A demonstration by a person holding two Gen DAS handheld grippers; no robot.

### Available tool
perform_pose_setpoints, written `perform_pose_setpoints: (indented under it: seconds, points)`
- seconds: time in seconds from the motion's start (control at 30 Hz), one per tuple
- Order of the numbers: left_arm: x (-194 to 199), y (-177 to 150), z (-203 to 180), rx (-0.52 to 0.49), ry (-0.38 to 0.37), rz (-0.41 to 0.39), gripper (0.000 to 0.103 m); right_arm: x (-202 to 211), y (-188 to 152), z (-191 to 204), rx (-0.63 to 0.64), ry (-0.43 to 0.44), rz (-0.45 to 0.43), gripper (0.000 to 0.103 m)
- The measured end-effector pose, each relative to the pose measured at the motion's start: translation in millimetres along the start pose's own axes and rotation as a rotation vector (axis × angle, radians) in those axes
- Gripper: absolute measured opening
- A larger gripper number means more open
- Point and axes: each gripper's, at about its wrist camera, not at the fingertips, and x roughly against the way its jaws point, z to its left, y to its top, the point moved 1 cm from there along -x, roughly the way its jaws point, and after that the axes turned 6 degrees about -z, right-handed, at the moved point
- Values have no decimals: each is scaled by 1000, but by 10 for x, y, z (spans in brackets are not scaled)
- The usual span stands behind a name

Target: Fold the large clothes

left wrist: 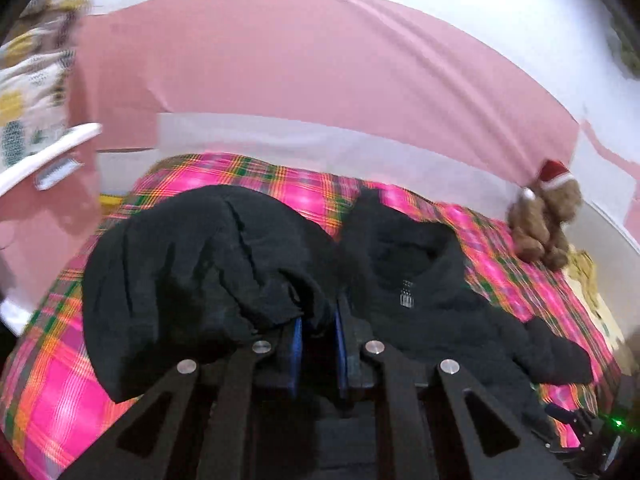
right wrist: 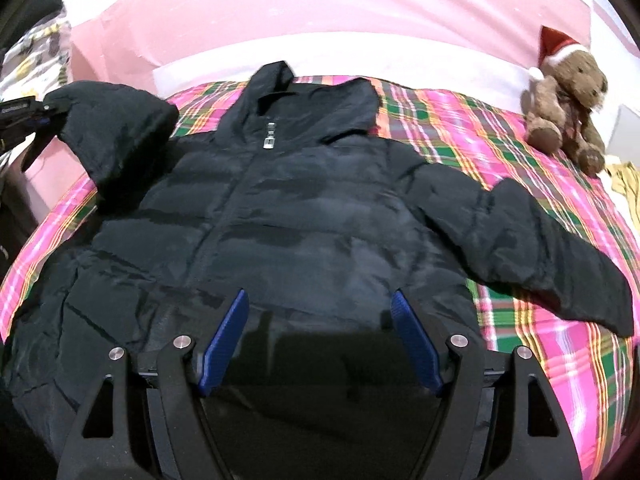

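Black puffer jacket (right wrist: pixel 304 216) on plaid bed (right wrist: pixel 532 328), left gripper (left wrist: pixel 318 316) clamped on its raised sleeve (right wrist: pixel 116 136) — right gripper (right wrist: pixel 320 336) spread wide, empty

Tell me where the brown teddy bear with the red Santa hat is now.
The brown teddy bear with the red Santa hat sits at the far right of the pink plaid bedcover, against the pink wall, beyond the outstretched sleeve of the black puffer jacket.

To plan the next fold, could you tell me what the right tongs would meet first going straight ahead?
Most likely the black jacket's front panel: the open right tongs point down at it, nothing between, though depth is unclear.
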Motion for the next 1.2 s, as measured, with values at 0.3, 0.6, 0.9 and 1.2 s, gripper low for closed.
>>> perform_pose_setpoints:
  seconds: [0.3, 0.6, 0.9, 1.2]
  points:
    - [-559, -442, -943, -77, -154, 130, 15, 3, -100, -430, -107, -7, -9, 74]
    - [-802, -766, -1423, -143, -257, 200, 49, -88, -202, -671, -170, 6, 1, 74]
    - [-523, -757, -1707, -168, -431, 190, 75, -84, -134, -743, -195, 27, -12, 74]
    - [-609, -393, -850, -152, -210, 124, 76, -444, 190, -654, -206, 84, 30, 74]
